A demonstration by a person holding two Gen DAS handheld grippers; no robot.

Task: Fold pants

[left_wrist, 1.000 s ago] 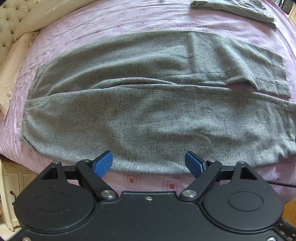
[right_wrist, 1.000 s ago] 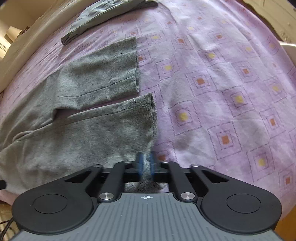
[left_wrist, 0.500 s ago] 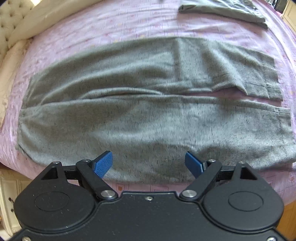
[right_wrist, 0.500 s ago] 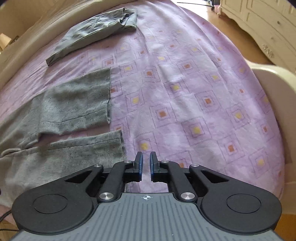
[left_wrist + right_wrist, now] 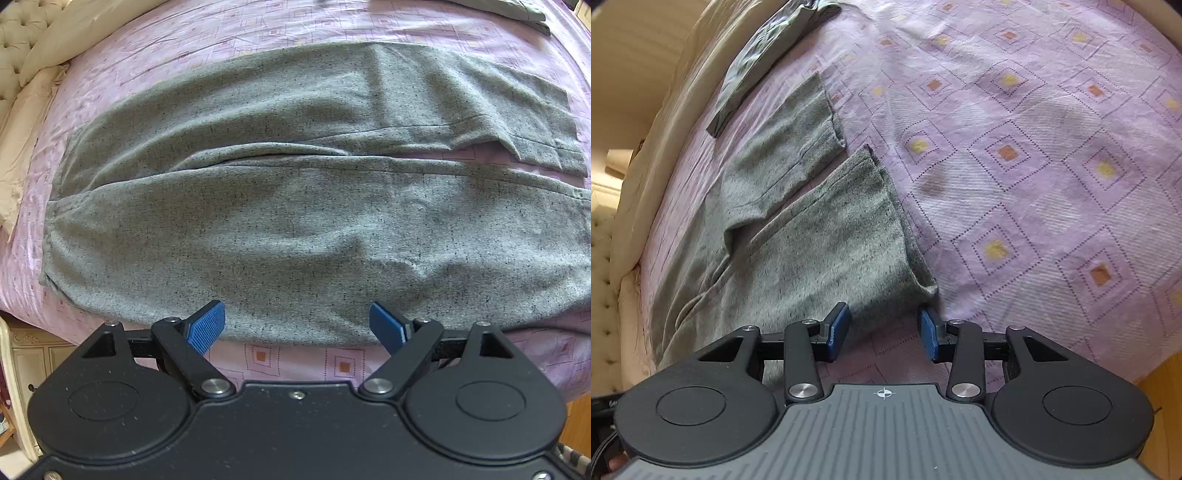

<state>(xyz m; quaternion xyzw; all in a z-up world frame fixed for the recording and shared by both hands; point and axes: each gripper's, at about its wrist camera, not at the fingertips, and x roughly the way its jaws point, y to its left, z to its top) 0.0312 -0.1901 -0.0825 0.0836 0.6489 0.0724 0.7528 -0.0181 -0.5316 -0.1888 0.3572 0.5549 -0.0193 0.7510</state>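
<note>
While the gray pants [image 5: 295, 221] lie flat on the purple bed sheet [image 5: 1034, 147], the left gripper [image 5: 297, 325] waits wide open, holding nothing. The right gripper [image 5: 882, 328] is opening at the near leg's hem corner [image 5: 923, 288], at about 1 o'clock from it, not pinching yet. I think both should grab the near edge and fold it over evenly.

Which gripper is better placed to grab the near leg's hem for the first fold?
Probably right: the right gripper, fingers opening, sits at the near leg's hem corner. The left gripper hovers open at mid-length of the grey pants.
</note>
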